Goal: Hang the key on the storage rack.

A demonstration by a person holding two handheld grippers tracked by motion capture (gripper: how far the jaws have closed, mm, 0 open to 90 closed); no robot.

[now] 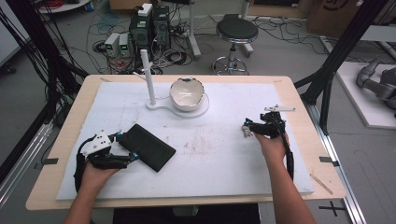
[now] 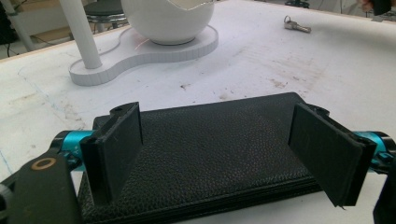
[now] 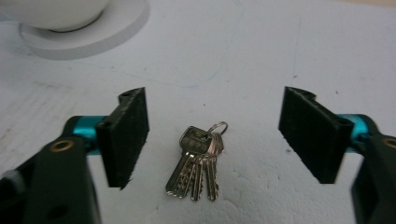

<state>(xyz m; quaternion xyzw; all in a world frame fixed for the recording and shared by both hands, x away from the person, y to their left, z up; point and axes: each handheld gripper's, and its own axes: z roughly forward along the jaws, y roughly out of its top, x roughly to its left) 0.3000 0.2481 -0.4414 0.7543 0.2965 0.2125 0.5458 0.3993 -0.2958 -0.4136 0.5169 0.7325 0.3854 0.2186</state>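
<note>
A black leather wallet [image 1: 152, 148] lies flat on the white mat at the left. My left gripper [image 1: 127, 145] is open at its near end. In the left gripper view the wallet [image 2: 210, 149] spans the gap between the two pads [image 2: 119, 144], and my left gripper [image 2: 217, 135] is not closed on it. A bunch of silver keys [image 3: 198, 163] lies on the mat between the jaws of my open right gripper [image 3: 215, 121], touching neither pad. From above, the right gripper [image 1: 246, 129] sits at the right of the mat over the keys [image 1: 244, 132].
A white bowl with a jagged rim [image 1: 187, 93] rests on a white stand [image 1: 198, 111] with an upright post [image 1: 148, 77] at the back middle. The wooden table's edge [image 1: 303, 112] borders the mat. A stool and computers stand on the floor beyond.
</note>
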